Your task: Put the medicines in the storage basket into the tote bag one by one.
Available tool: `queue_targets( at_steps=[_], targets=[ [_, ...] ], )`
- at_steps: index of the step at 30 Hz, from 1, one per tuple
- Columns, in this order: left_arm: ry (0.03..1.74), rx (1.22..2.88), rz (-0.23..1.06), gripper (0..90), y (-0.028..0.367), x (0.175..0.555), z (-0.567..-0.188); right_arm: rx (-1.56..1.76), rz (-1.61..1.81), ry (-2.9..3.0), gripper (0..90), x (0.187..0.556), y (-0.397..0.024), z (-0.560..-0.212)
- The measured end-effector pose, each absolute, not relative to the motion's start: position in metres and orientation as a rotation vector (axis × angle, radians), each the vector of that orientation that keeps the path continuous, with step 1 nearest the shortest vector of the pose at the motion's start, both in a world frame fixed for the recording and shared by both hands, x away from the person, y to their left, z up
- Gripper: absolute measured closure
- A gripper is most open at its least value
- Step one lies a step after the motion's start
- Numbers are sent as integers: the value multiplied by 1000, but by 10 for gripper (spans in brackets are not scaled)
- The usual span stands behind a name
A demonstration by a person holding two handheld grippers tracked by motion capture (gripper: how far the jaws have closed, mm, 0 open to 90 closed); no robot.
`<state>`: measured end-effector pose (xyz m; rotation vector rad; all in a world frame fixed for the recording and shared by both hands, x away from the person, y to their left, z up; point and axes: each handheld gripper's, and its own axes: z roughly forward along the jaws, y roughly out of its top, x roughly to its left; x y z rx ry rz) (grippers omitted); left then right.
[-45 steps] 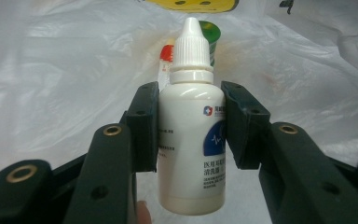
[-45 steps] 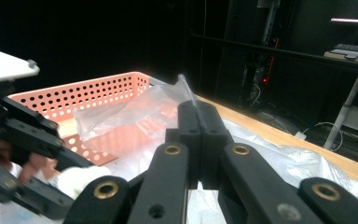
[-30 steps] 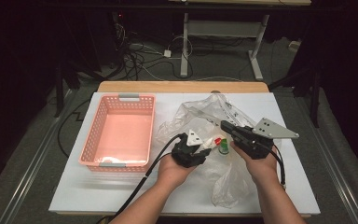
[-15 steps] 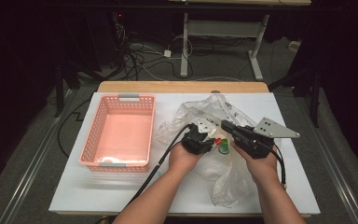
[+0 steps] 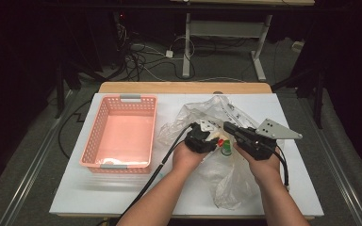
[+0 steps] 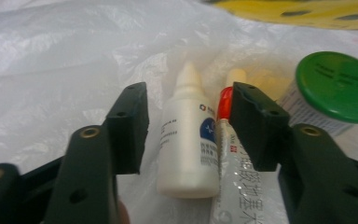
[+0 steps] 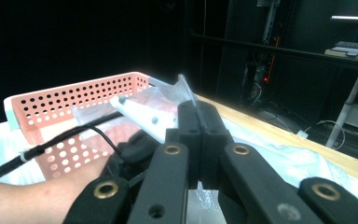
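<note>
White plastic, a small dropper bottle point(image 6: 189, 140), stands dead centre between the spread jaws of the left gripper point(image 6: 189, 126) in the left gripper view. Its long axis runs up the frame, in line with the jaws, with the nozzle toward the top and the base toward the camera. The jaws flank it without touching, so a straight close looks likely to catch it, though that is only a judgement.

Touching the bottle's right side lies a clear tube point(image 6: 235, 172) with a red cap, partly behind the right-hand jaw; a close might pinch both. At the right edge sits a jar with a green lid point(image 6: 338, 86). All rest inside a clear plastic bag point(image 5: 226, 169) at the centre-right of the high view, with a pink basket point(image 5: 122, 136) to its left.

Writing: the bottle carries a blue label with small print too blurred to read; the tube bears black Chinese characters I cannot make out.

Pressed together, the right gripper point(image 7: 198, 140) pinches a fold of the bag's film, holding it up. In the high view the left gripper is the one at the bottle.
</note>
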<state>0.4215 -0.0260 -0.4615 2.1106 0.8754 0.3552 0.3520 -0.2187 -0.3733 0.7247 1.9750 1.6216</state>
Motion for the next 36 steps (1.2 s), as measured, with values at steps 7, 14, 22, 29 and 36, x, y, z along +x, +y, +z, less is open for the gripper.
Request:
queue_targets(
  at_steps=[7,14,22,29,36],
  targets=[
    [800,2073,353,411,-13,397,-449,722,1620,1976,900,352,-219,-373],
    [725,2084,317,410,6,362,-447,721,1618,1981,900,351,-218,-373],
    [708,2104,288,409,32,330,-453,718,1613,1979,900,350,-217,-373],
    [725,2167,313,328,56,305,-463,723,1609,1982,900,350,-217,-373],
    [836,2229,310,146,74,299,-480,723,1610,1983,900,351,-216,-373]
  ],
)
